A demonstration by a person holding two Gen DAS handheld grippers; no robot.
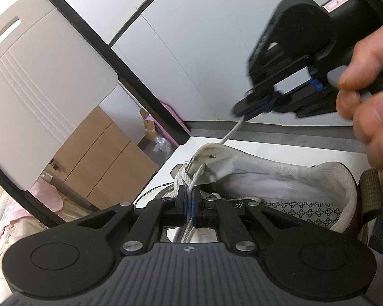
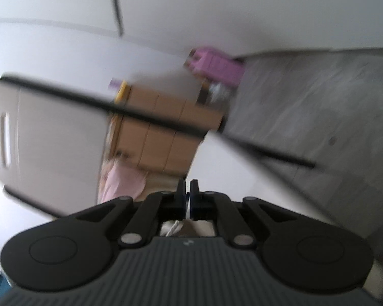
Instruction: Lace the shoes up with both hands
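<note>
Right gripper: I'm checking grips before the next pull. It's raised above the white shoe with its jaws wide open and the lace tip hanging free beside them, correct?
Not quite. The right gripper is above the white shoe, but its jaws are shut on the lace tip, not open; the left wrist view shows it.

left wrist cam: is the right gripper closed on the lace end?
Yes: the right gripper has its jaws shut on the tip of the lace, which runs taut down to the shoe.

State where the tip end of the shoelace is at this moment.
In the left wrist view, the lace tip is up at right, pinched in the right claw, above the white shoe; the lace runs down from it to the shoe's eyelets.
</note>
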